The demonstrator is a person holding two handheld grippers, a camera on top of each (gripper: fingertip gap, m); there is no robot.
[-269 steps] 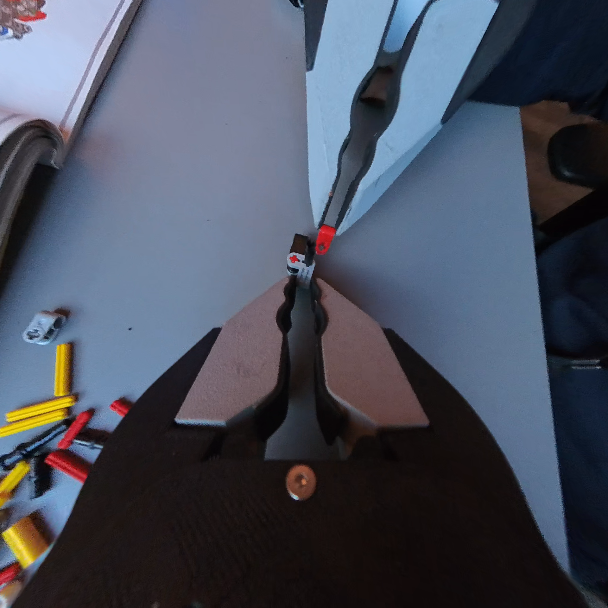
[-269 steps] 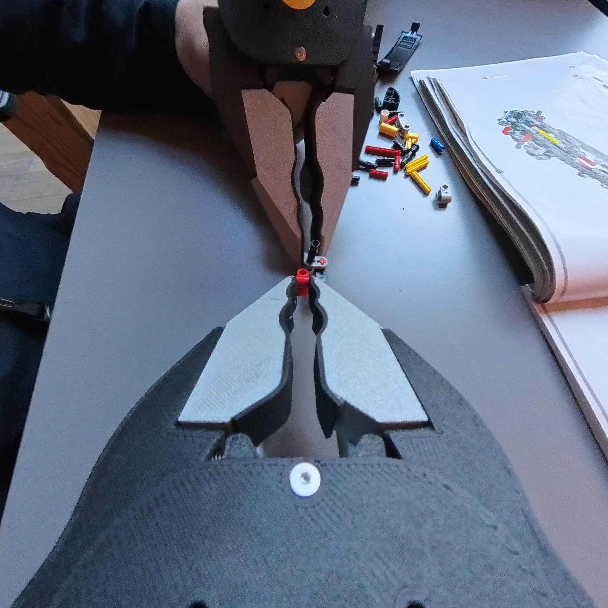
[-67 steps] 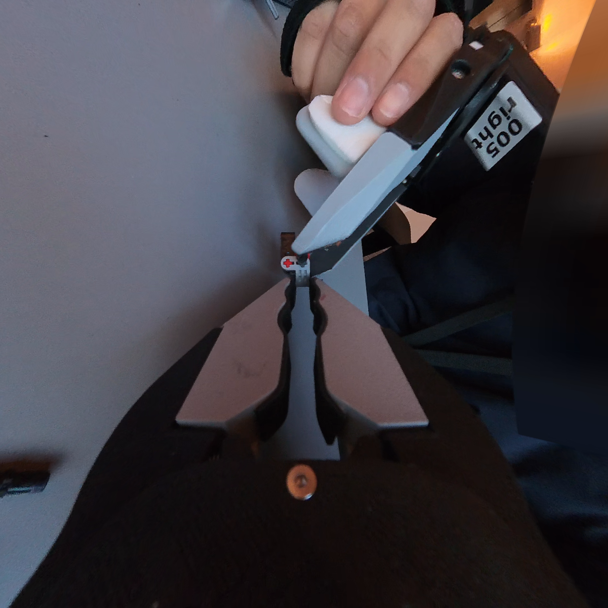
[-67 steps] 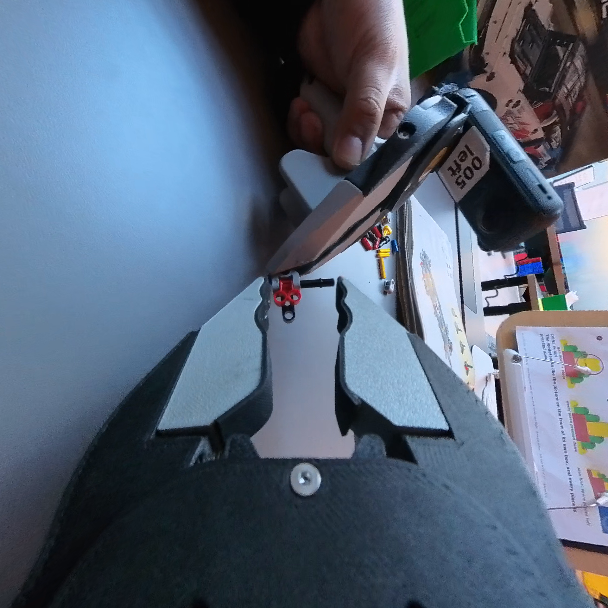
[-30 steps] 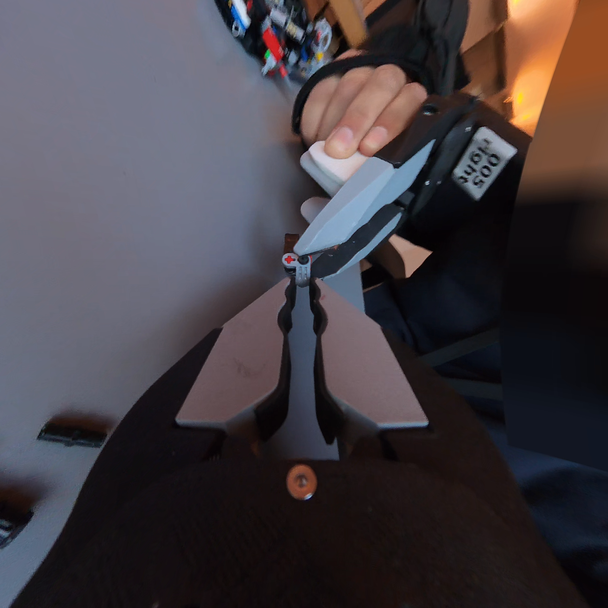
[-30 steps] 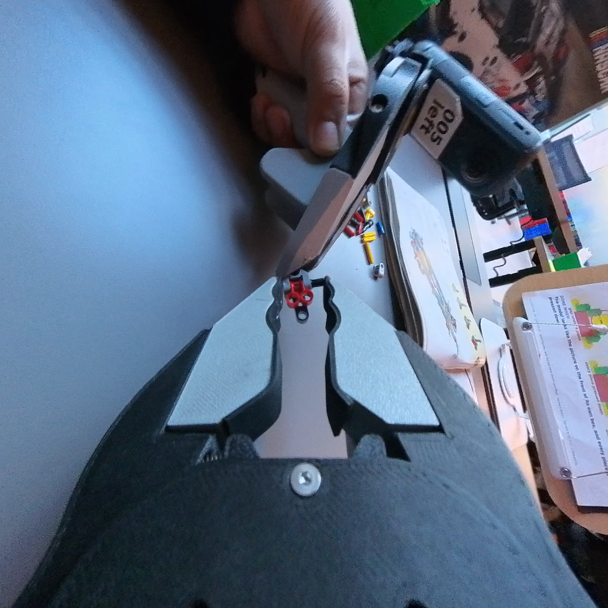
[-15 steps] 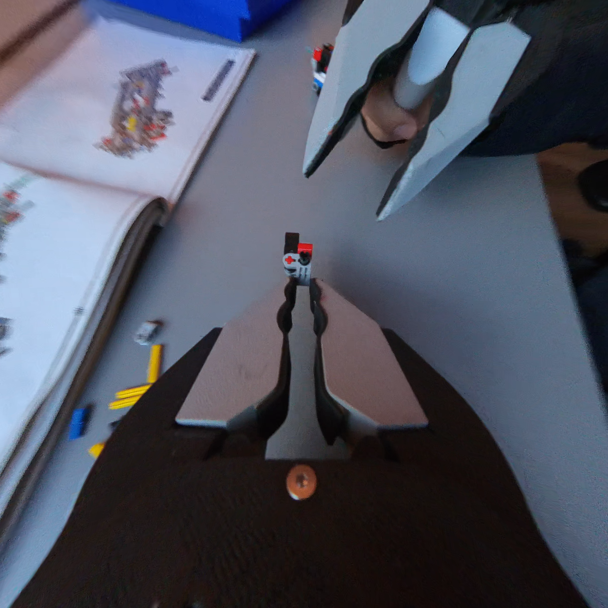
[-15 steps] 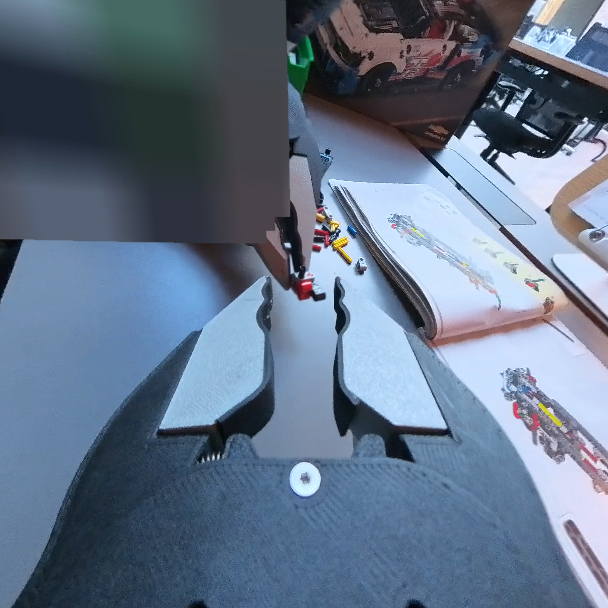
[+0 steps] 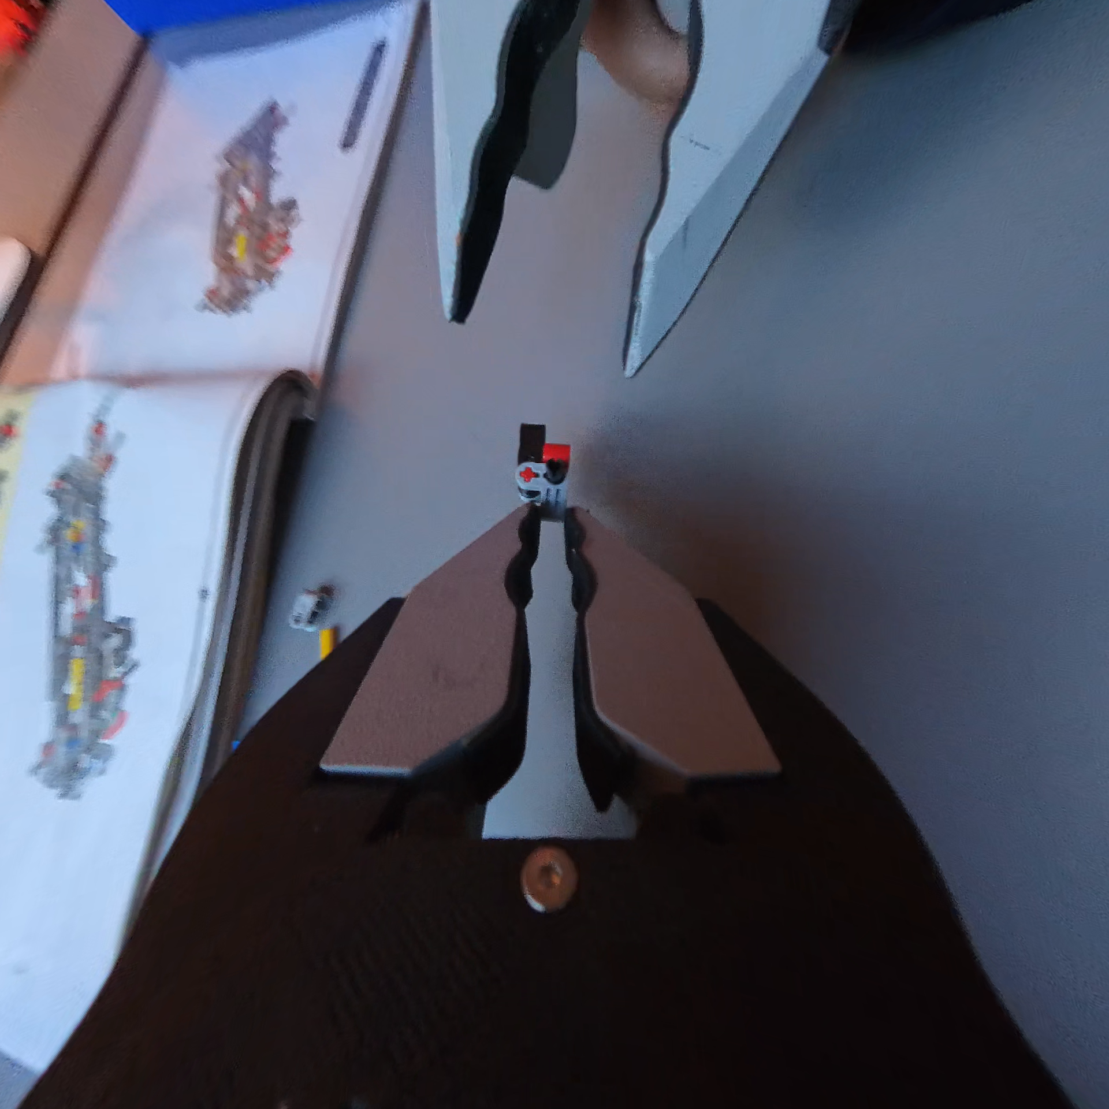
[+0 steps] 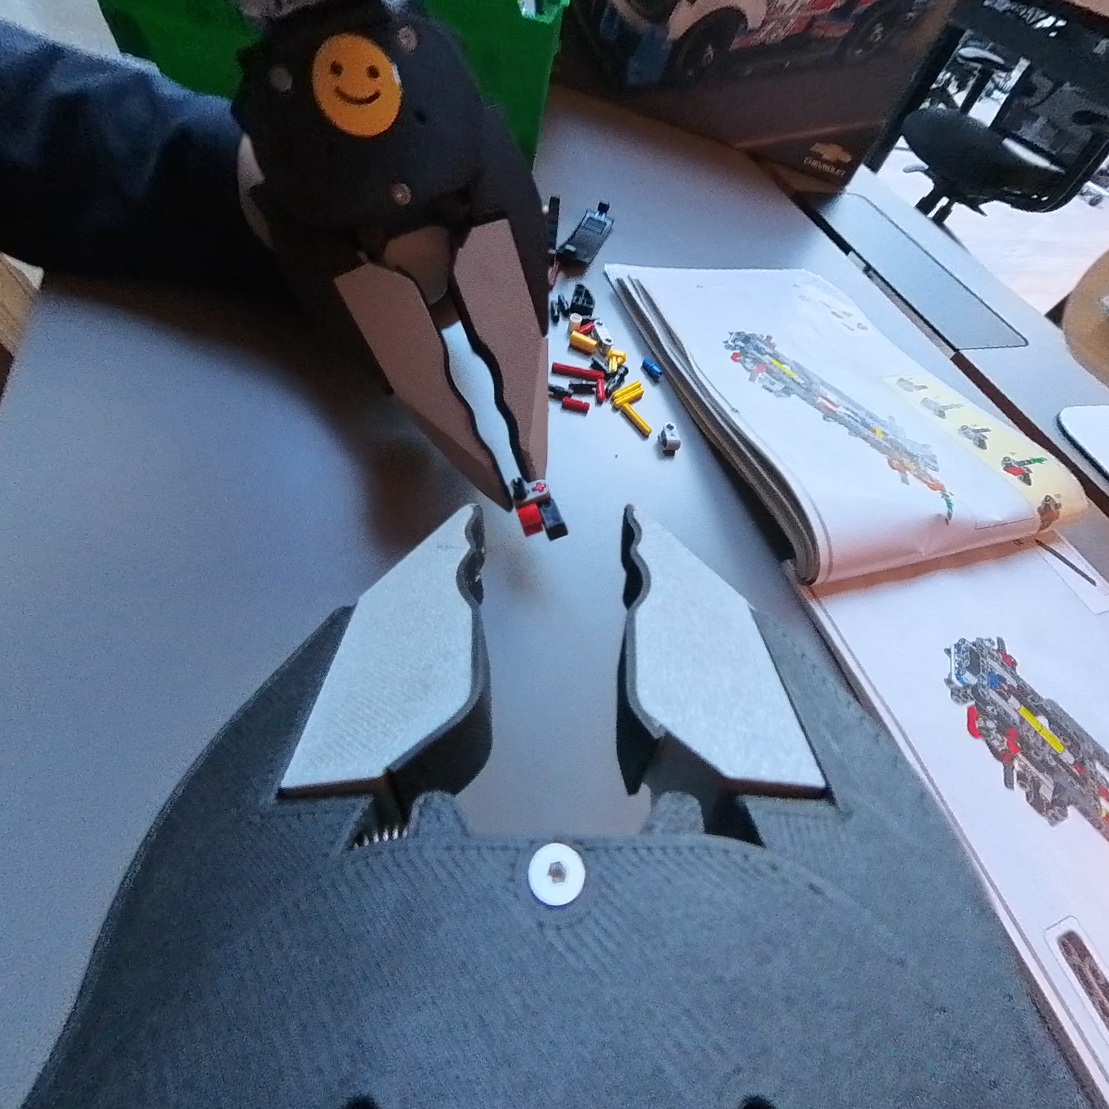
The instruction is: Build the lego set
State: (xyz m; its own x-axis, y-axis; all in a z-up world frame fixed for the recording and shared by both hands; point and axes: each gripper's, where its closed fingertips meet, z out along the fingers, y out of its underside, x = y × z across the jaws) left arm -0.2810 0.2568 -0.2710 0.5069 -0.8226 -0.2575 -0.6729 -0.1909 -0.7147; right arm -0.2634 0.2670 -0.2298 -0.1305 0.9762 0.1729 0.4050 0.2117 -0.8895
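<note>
Small grey, red and black plastic brick assembly [image 9: 543, 474], pinched at the tips of the brown-fingered left gripper [image 9: 549, 510], above the grey tabletop [image 10: 180, 480]. Beyond the assembly, the grey-fingered right gripper [image 10: 549, 522] stands wide apart and bare. Left of the assembly lies an open instruction booklet [image 9: 150, 300] with printed diagrams; loose red, yellow and black pins [image 10: 600, 372] lie between the two. Right of the assembly, the tabletop reaches its edge.

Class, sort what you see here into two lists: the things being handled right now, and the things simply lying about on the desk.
Being handled:
- left gripper, shut on the small grey, red and black brick assembly
- right gripper, open, facing that assembly

Lying about:
- loose red, yellow and black pins
- grey connector
- open instruction booklet
- grey desk
</note>
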